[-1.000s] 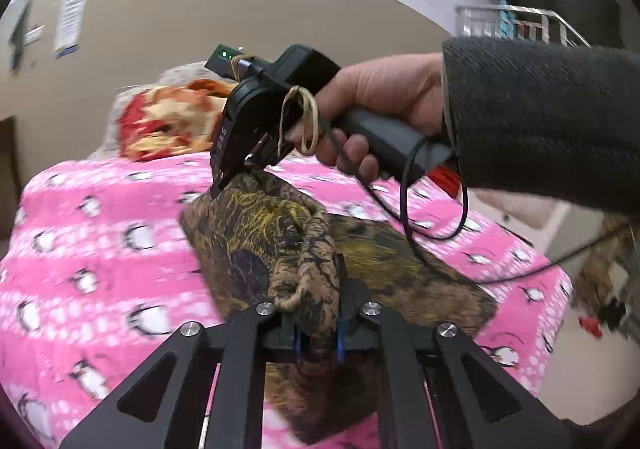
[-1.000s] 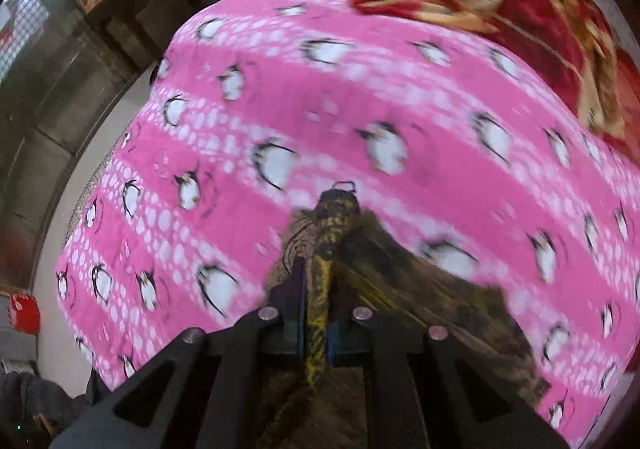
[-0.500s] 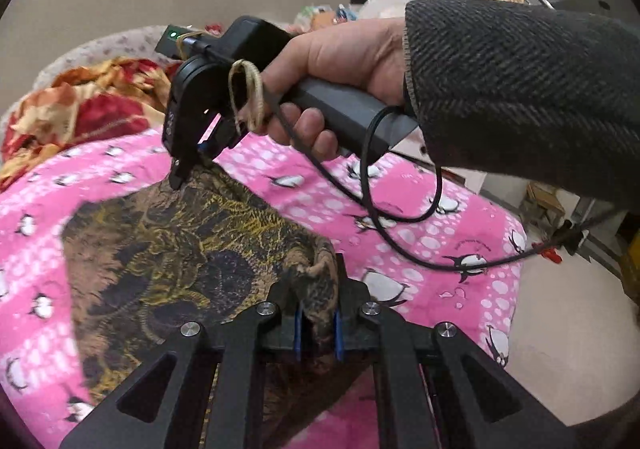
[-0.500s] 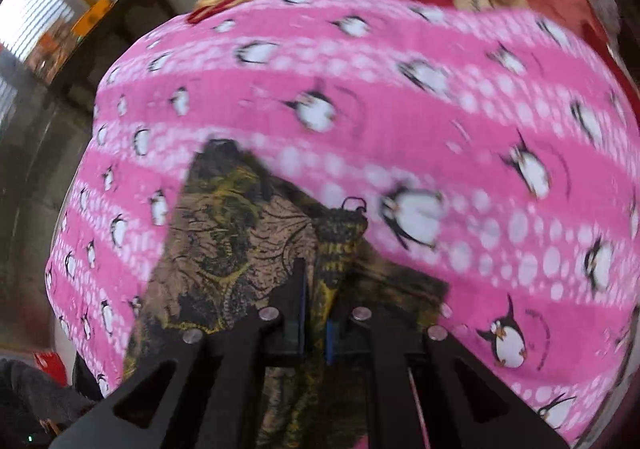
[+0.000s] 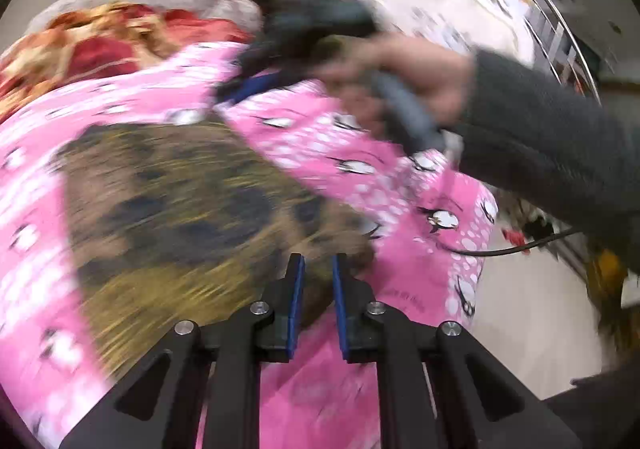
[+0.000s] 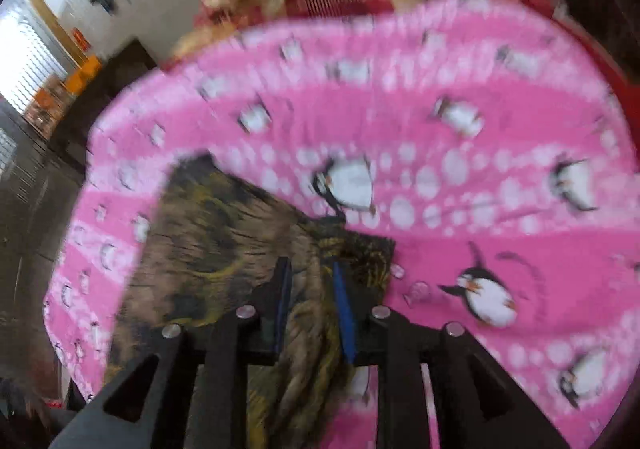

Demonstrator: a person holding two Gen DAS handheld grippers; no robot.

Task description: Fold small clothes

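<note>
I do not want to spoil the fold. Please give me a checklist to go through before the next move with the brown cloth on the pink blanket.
1. Left gripper shut on a corner of the cloth: ok.
2. Right gripper free of the cloth: not ok. Its fingers have just been opening, but a bunch of cloth lies between them.
3. Cloth rests on the blanket: ok.
4. Folded edges lined up: cannot tell, the pictures are blurred.
5. Cable away from the cloth: ok, it runs off the side of the blanket.
</note>
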